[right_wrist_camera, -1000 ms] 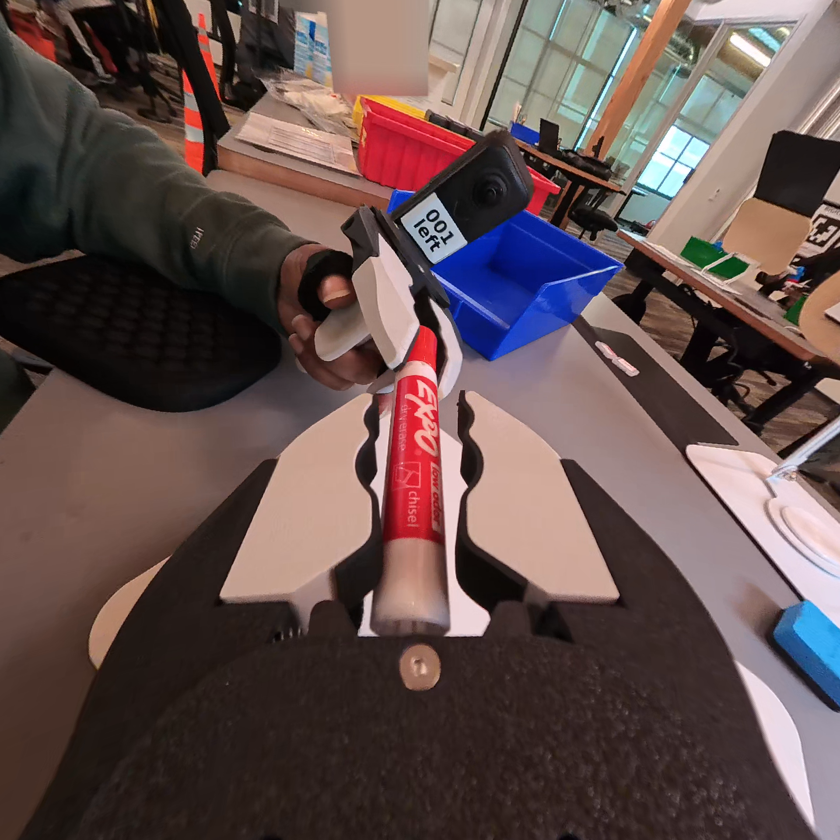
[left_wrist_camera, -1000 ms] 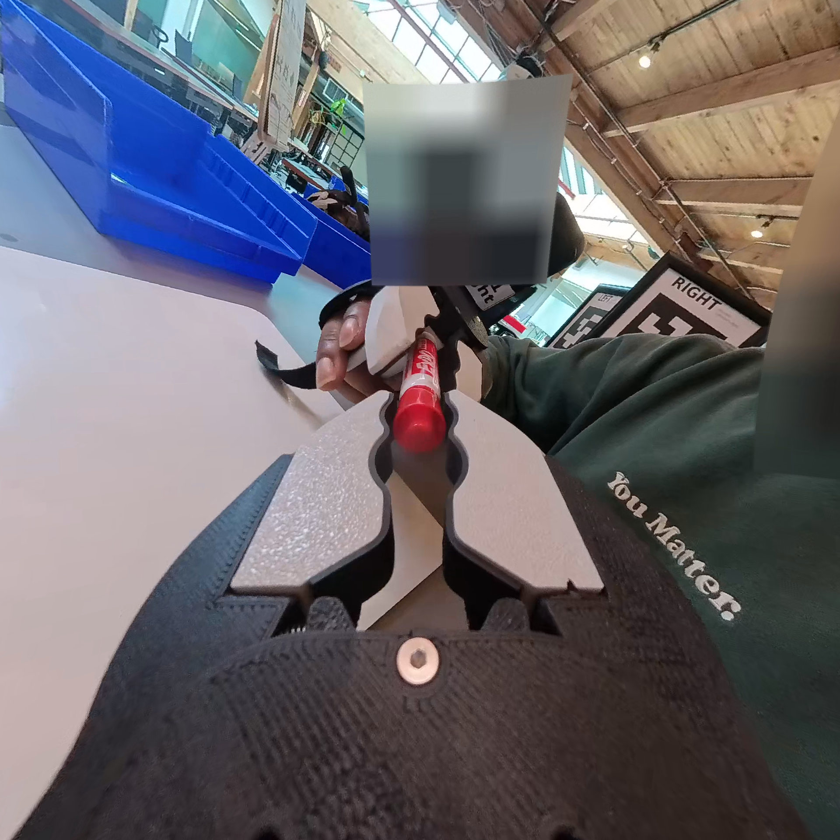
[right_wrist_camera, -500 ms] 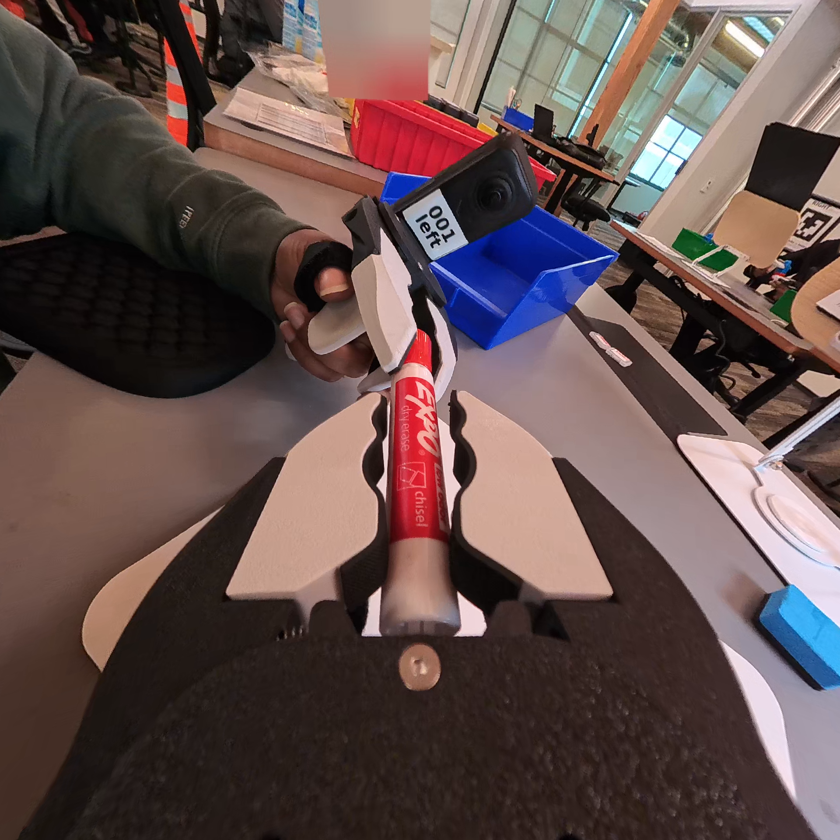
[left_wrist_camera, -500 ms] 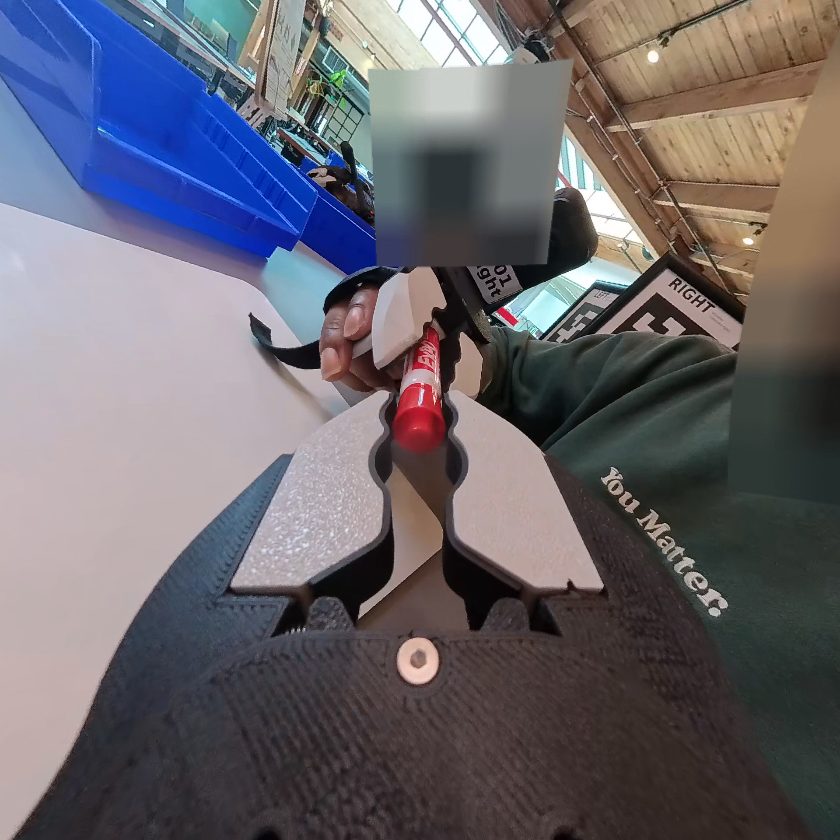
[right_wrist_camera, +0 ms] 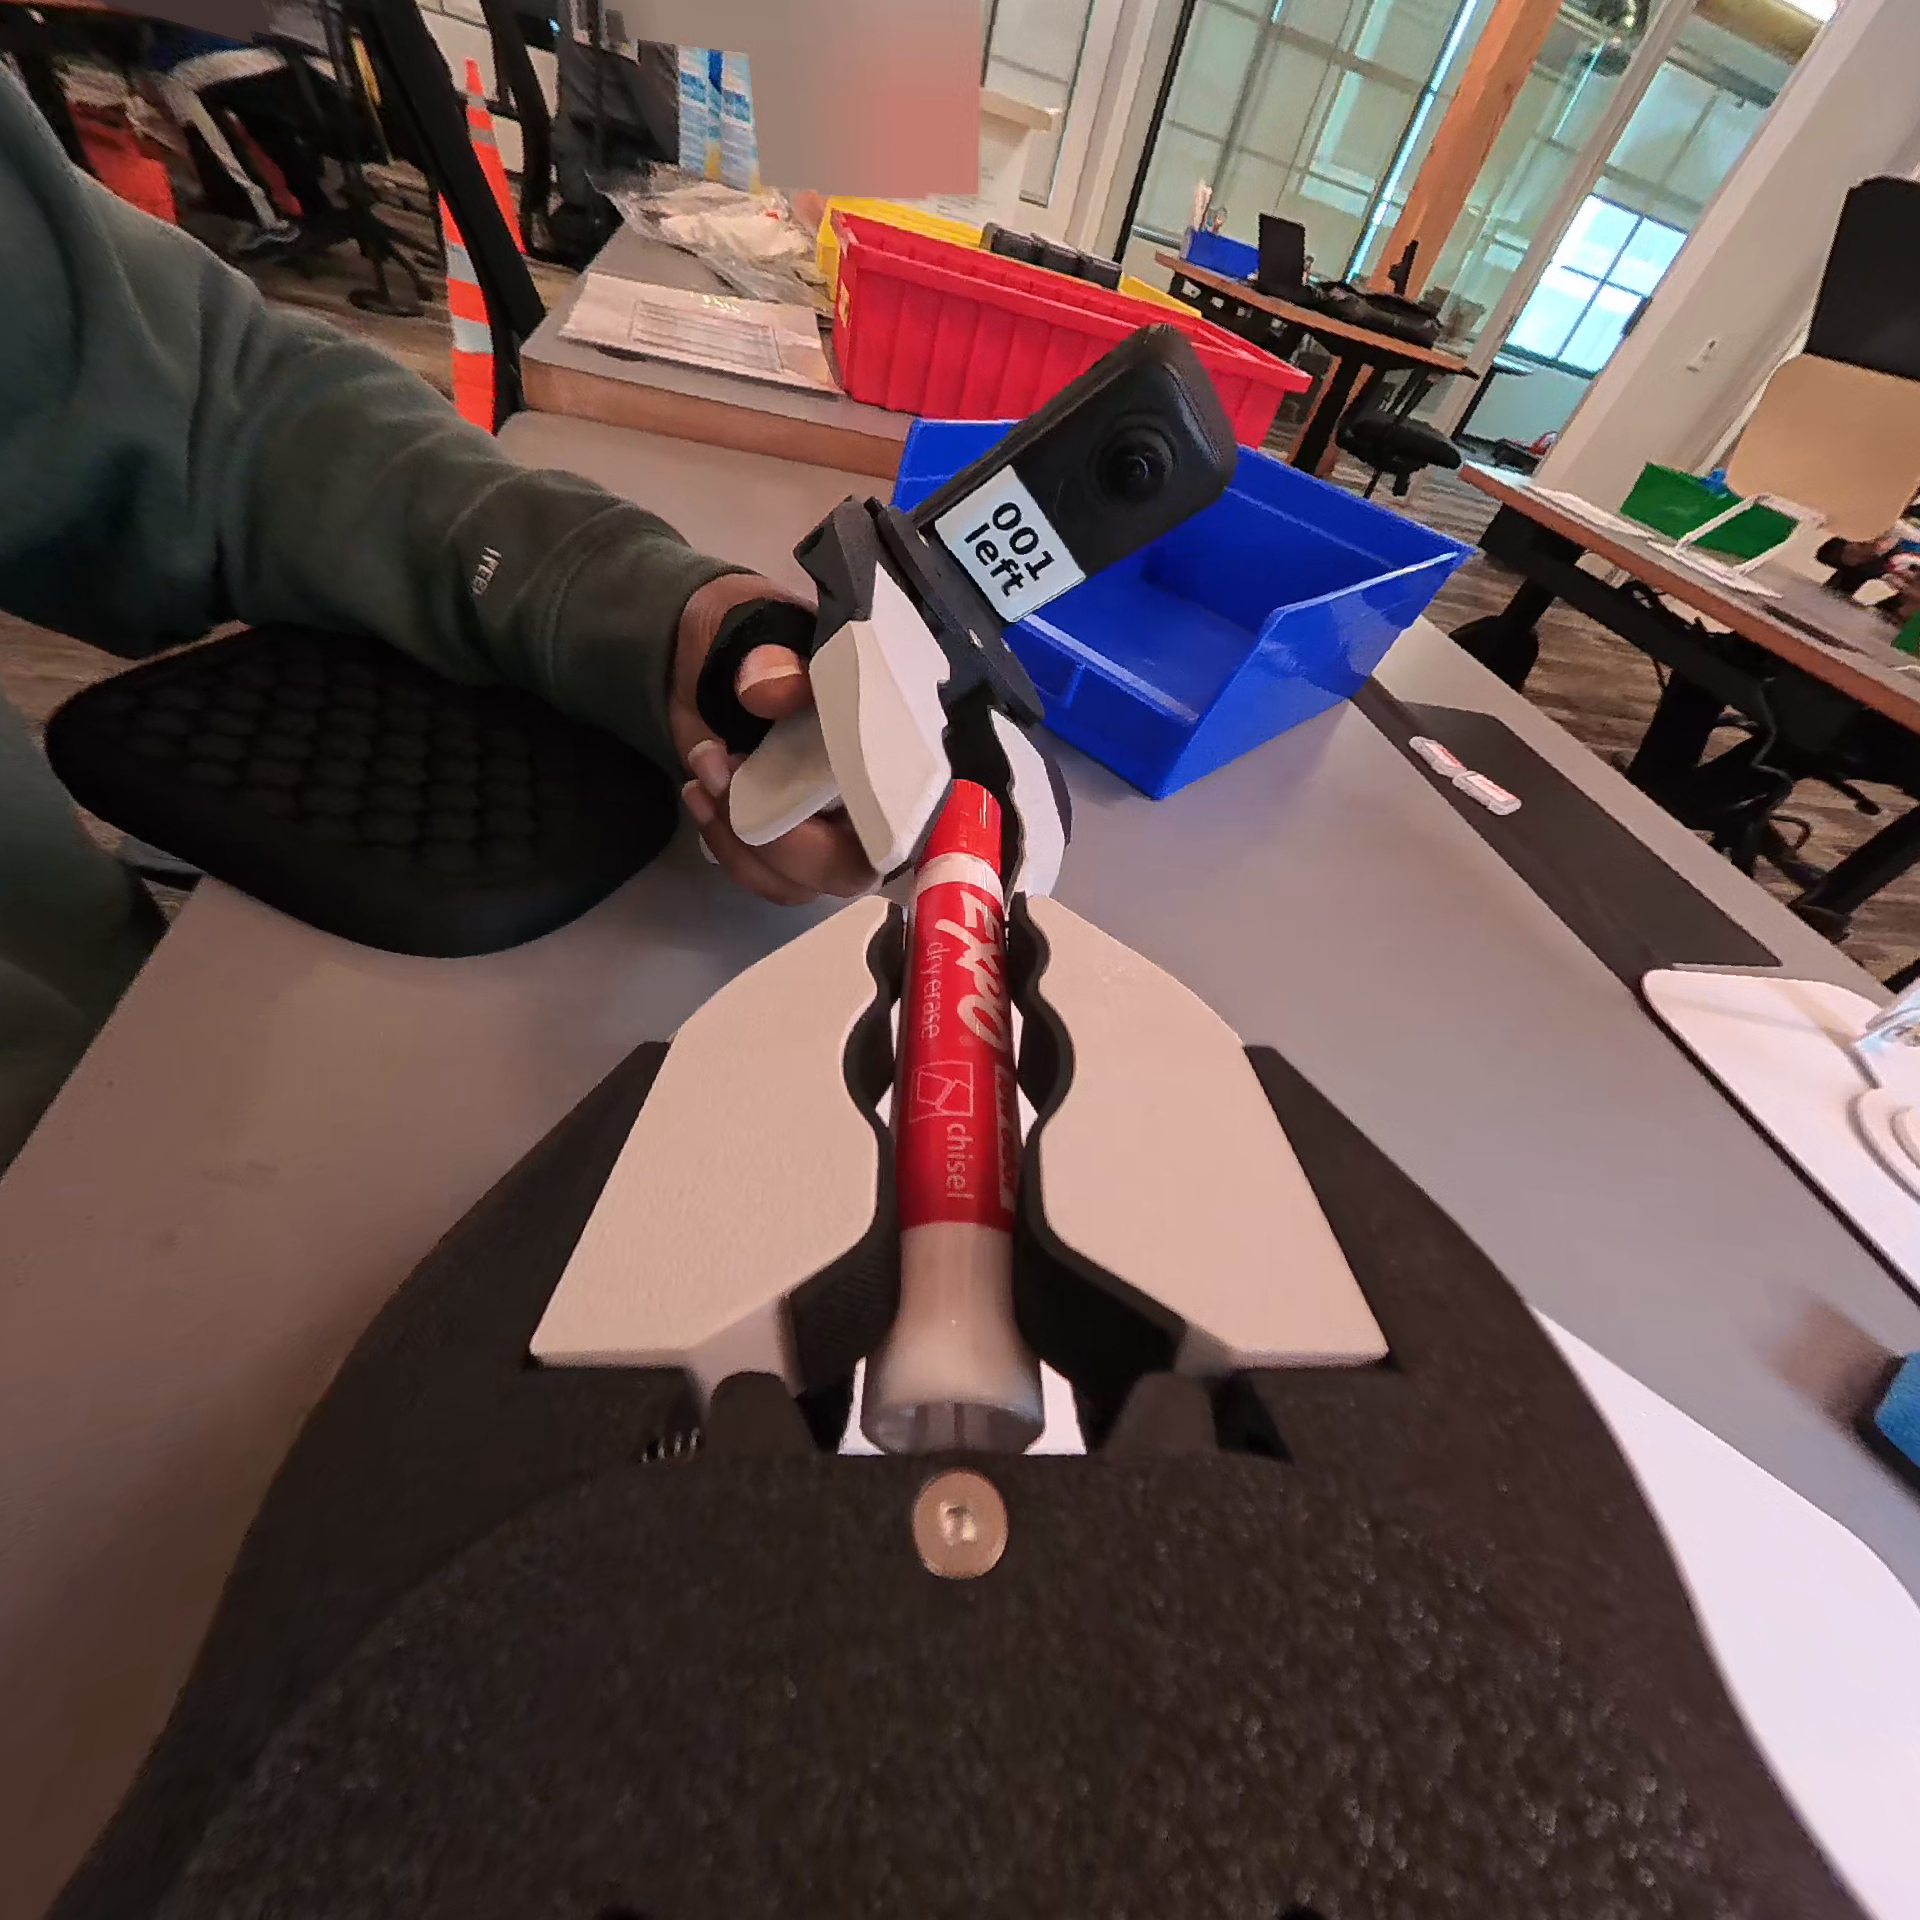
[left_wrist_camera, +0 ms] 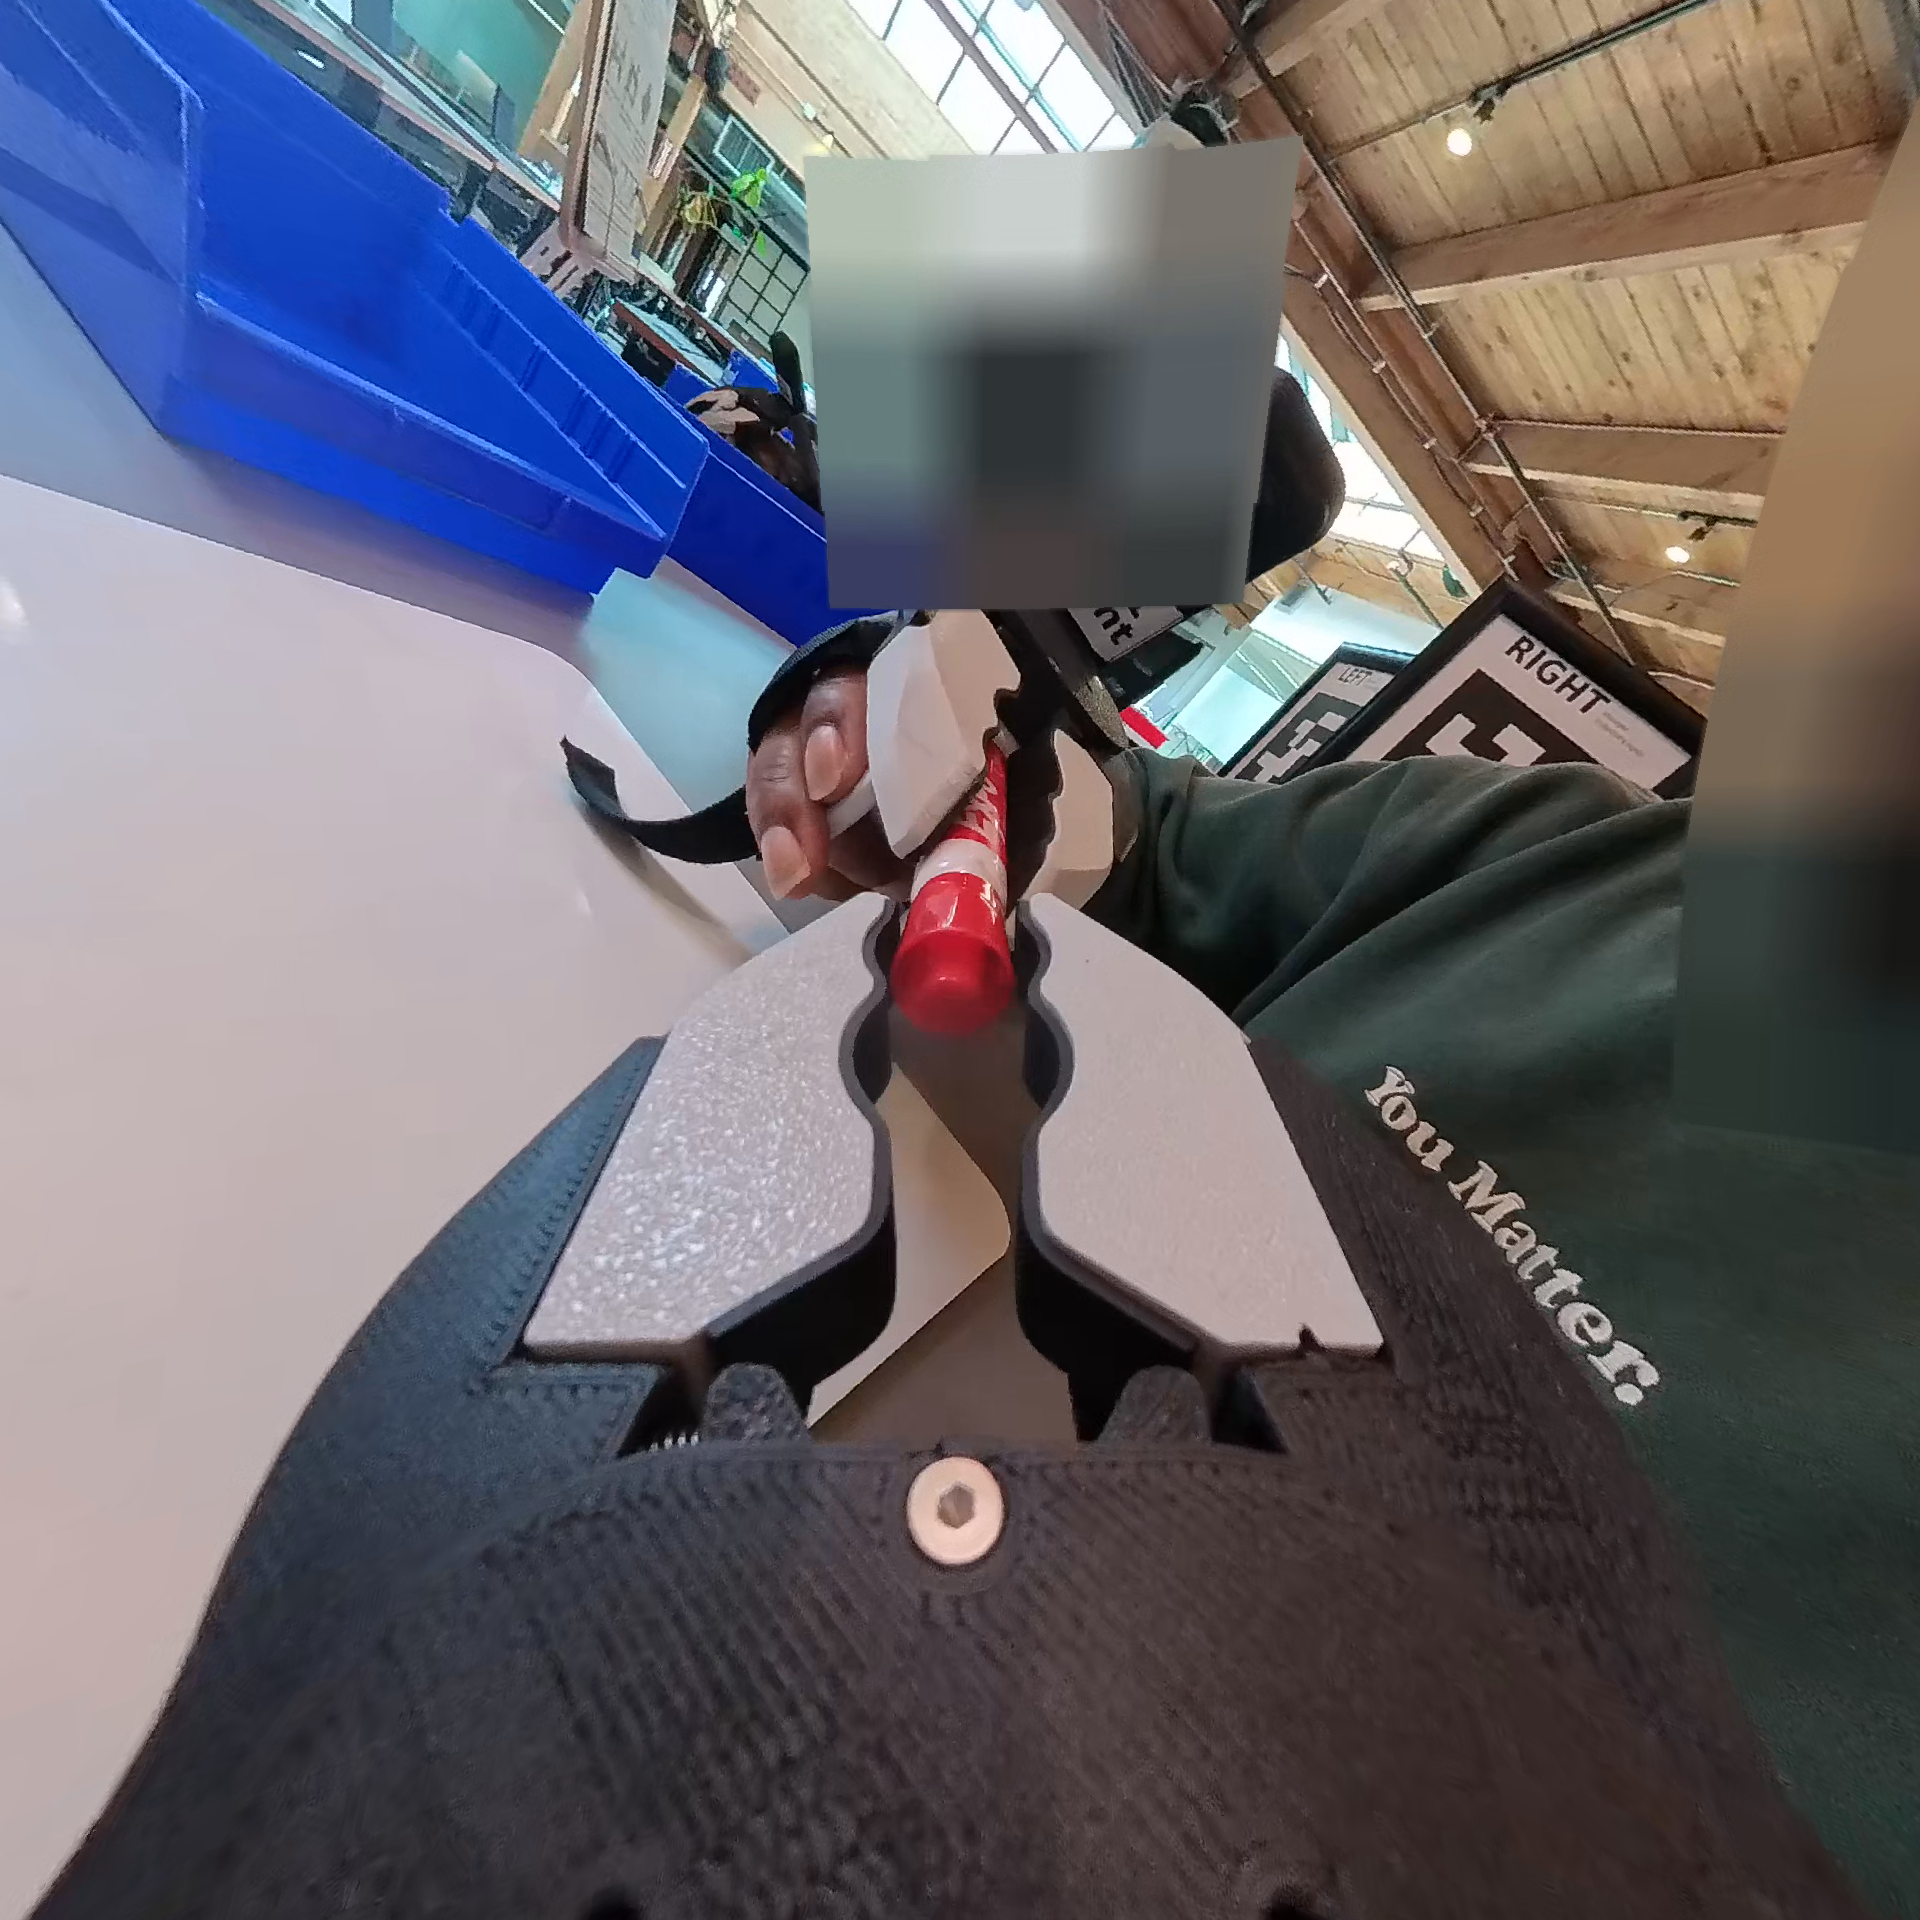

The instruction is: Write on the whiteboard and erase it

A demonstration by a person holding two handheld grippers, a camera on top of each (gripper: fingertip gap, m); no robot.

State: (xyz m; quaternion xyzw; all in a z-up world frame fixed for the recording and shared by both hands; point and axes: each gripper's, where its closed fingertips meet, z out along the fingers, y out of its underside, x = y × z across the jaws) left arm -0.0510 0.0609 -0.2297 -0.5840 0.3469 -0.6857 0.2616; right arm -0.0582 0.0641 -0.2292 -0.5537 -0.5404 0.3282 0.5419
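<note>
The right tongs (right_wrist_camera: 956, 935) clamp a red marker (right_wrist_camera: 954, 1101) along its barrel, while the left tongs (right_wrist_camera: 966, 831) — held in a person's hand (right_wrist_camera: 748, 800) — grip its far end. Behind them a blue bin (right_wrist_camera: 1247, 665) sits on the grey bench (right_wrist_camera: 1299, 935), and a blue eraser (right_wrist_camera: 1896, 1413) lies at the right edge — on the whiteboard (right_wrist_camera: 1714, 1538).

I see bright daylight from windows (right_wrist_camera: 1278, 145) at twelve o'clock; ceiling lamps (left_wrist_camera: 1460, 140) glow at one. Wide-angle bending warps my edges; soft blur at six o'clock.
</note>
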